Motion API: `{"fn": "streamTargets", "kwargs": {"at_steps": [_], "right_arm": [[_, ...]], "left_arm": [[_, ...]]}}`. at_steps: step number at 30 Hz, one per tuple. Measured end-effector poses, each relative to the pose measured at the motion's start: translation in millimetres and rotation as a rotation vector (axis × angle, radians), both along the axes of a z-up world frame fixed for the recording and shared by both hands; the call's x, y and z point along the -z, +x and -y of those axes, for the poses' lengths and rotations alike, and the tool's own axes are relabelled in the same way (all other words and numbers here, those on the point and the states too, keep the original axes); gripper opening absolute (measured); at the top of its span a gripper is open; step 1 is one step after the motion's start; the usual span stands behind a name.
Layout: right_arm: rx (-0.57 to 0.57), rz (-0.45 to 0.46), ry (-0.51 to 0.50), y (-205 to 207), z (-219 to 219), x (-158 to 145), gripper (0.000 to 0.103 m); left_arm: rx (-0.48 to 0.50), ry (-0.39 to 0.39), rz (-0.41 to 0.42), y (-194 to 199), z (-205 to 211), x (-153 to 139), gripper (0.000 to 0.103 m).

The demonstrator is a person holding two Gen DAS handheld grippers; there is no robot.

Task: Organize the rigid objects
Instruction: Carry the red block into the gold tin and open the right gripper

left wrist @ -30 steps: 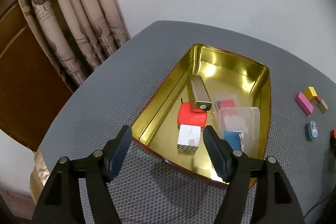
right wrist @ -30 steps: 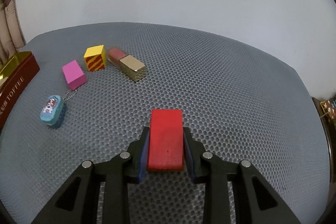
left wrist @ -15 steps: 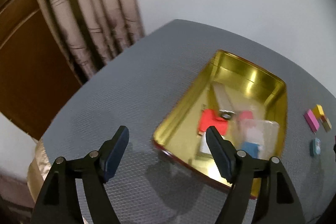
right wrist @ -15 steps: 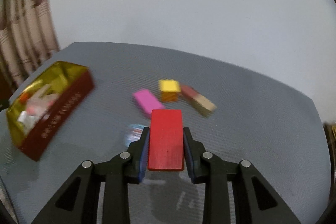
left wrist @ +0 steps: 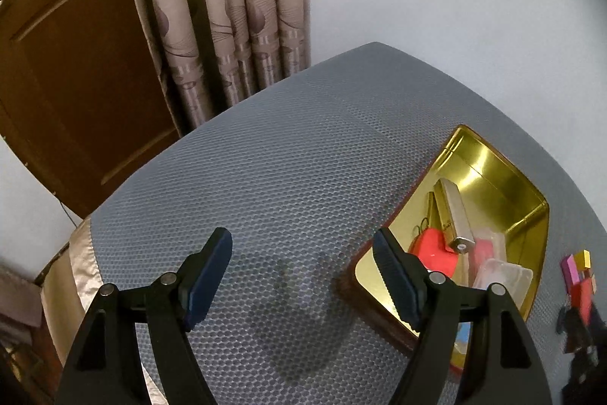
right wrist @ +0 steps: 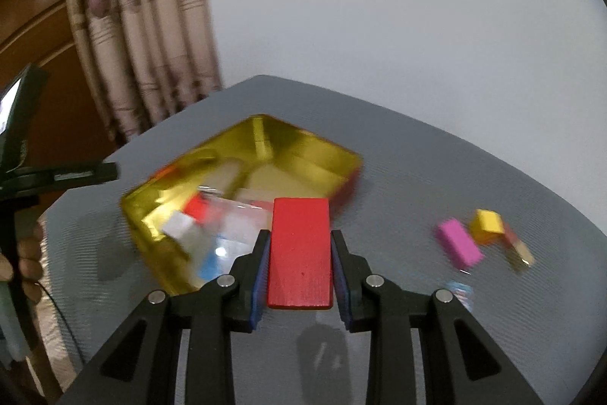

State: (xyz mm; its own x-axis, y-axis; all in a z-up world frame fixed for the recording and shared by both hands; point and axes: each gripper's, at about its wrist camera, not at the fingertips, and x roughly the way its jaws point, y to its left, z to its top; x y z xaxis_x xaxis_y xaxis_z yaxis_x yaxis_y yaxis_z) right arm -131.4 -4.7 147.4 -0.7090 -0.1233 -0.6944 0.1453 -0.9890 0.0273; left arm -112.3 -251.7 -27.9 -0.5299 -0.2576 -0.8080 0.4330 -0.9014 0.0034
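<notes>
My right gripper [right wrist: 299, 245] is shut on a flat red block [right wrist: 300, 253] and holds it above the table, just right of the gold tin tray [right wrist: 322, 158]. The tray holds several small items, blurred here. In the left wrist view the tray [left wrist: 493, 158] lies at the right with a gold bar [left wrist: 457, 215], a red piece [left wrist: 432, 249] and a clear plastic box [left wrist: 500, 278] inside. My left gripper [left wrist: 303, 272] is open and empty over the bare grey mat, left of the tray. A pink block [right wrist: 459, 245], a yellow block [right wrist: 487, 221] and a small blue charm [right wrist: 461, 291] lie on the mat at the right.
The grey honeycomb mat [left wrist: 284, 158] covers the table. A patterned curtain [left wrist: 227, 6] and a brown wooden door [left wrist: 68, 82] stand behind the table's left edge. A white wall is at the back. The person's hand holding the left gripper [right wrist: 26, 253] shows at the left.
My right gripper has swung left with the red block, from over the loose blocks to beside the tray. My left gripper has pulled back left, off the tray, staying open.
</notes>
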Motion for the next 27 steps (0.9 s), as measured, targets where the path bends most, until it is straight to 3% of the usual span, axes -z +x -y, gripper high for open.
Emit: {"fn": "streamTargets", "kwargs": {"at_steps": [11, 17, 27], "right_arm": [[-0.159, 0.053, 0.004, -39.2, 89.4, 28.9, 0.030], [-0.164, 0.084, 0.014, -49.4, 92.4, 39.9, 0.030], [-0.164, 0.059, 0.045, -59.7, 90.8, 37.9, 0.031]], "left_arm": [[-0.071, 0.050, 0.001, 5.8, 26.2, 3.1, 0.074], [-0.100, 0.072, 0.006, 8.5, 35.4, 5.5, 0.075], [-0.096, 0.067, 0.015, 5.8, 39.2, 9.9, 0.075]]}}
